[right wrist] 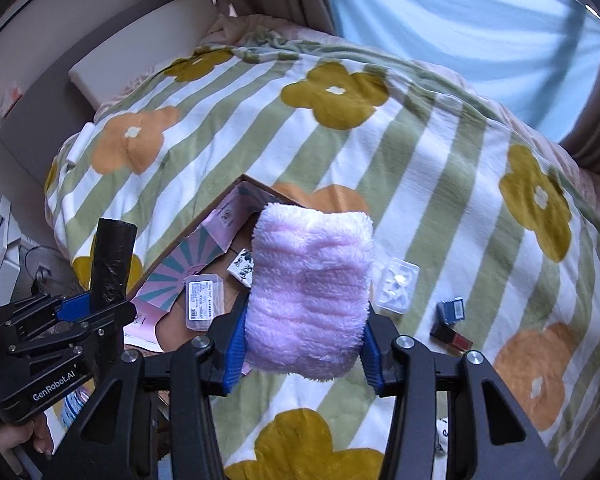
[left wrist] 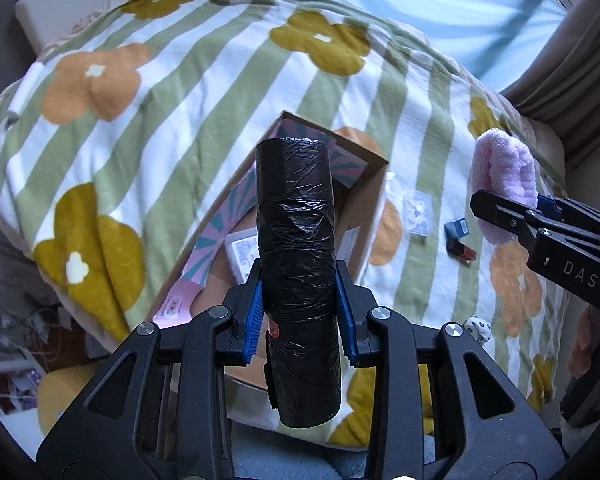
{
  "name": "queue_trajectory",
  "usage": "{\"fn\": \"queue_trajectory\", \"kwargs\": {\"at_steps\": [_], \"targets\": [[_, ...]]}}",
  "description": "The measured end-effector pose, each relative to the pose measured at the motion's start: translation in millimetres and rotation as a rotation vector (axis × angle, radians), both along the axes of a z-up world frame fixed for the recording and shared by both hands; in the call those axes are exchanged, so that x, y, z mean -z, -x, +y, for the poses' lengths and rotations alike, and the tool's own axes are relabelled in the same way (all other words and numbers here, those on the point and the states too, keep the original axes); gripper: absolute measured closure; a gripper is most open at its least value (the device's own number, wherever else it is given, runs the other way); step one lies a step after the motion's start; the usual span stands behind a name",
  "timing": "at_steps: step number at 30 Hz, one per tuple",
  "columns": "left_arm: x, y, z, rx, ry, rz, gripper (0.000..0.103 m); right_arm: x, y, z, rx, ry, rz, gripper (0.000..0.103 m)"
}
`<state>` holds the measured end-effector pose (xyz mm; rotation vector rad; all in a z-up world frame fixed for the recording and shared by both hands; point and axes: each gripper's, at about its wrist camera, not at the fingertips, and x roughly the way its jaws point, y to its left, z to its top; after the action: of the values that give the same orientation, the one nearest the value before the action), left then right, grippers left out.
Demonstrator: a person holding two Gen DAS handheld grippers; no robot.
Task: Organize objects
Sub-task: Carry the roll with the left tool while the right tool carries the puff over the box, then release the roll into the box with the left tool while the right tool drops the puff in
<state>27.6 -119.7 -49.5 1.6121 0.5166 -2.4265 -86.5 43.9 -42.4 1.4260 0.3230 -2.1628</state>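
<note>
We had both tools loaded and held above the bed. Our left tool (left wrist: 299,304) was closed tight on a roll of black bin bags (left wrist: 298,264), the blue pads pressing its sides about midway along, so that the roll stood up out of the jaws and overhung them toward the camera. Our right tool (right wrist: 302,344) was clamped on a folded pink fluffy cloth (right wrist: 310,292), squeezed between its pads with most of the cloth bulging above them.

Below both lay the open cardboard box (left wrist: 374,162) with its pink and teal printed flaps, resting on the flowered blanket (left wrist: 172,120). It already held a clear plastic case (right wrist: 203,300) with a label and a small black-and-white patterned box (right wrist: 242,266). On the blanket just beside the box, to its right, lay a clear blister pack (right wrist: 394,284), a small blue item (right wrist: 452,310) and a dark red lipstick (right wrist: 450,336).

We judged this to be the carrying step, with both things headed for the box. The next move called for lowering each tool into the open space of the box, clear of the case and the flaps, and letting go only once the roll and the cloth were settled inside. The roll, being round, could have rolled against the other contents.
</note>
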Motion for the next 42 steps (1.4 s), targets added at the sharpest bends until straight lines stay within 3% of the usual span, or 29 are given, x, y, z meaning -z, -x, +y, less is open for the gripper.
{"fn": "queue_trajectory", "kwargs": {"at_steps": [9,19,28,32,33,35,36,38,39,42], "targets": [[61.3,-2.0,-27.7,-0.095,-0.090,-0.109,0.074,63.2,40.4,-80.1,-0.146,-0.065,-0.099,0.059],[125.7,26.4,-13.5,-0.037,-0.108,-0.215,0.074,148.8,75.6,-119.6,-0.180,-0.138,-0.245,0.059],[155.1,33.0,-16.5,-0.052,-0.143,-0.273,0.074,178.5,86.5,-125.2,-0.186,-0.148,-0.294,0.059],[153.4,37.9,-14.1,-0.036,-0.087,-0.284,0.073,179.7,88.2,-126.9,-0.179,-0.123,-0.301,0.059],[150.1,38.4,-12.4,-0.035,-0.070,-0.279,0.073,179.9,89.5,-127.7,-0.176,-0.114,-0.310,0.056],[142.7,38.3,-8.6,-0.025,-0.063,-0.253,0.071,180.8,91.7,-128.9,-0.178,-0.088,-0.333,0.029],[140.2,38.1,-6.7,-0.019,-0.072,-0.238,0.065,180.5,92.2,-129.4,-0.177,-0.076,-0.332,0.002],[139.9,37.8,-2.8,-0.012,-0.079,-0.236,0.016,180.9,91.2,-132.0,-0.182,-0.070,-0.325,0.000],[140.8,37.2,-0.7,-0.014,-0.069,-0.232,0.002,181.2,90.8,-132.9,-0.187,-0.074,-0.322,0.000],[149.5,34.2,5.9,-0.011,-0.089,-0.248,0.000,180.2,90.3,-132.3,-0.194,-0.086,-0.303,0.000]]}}
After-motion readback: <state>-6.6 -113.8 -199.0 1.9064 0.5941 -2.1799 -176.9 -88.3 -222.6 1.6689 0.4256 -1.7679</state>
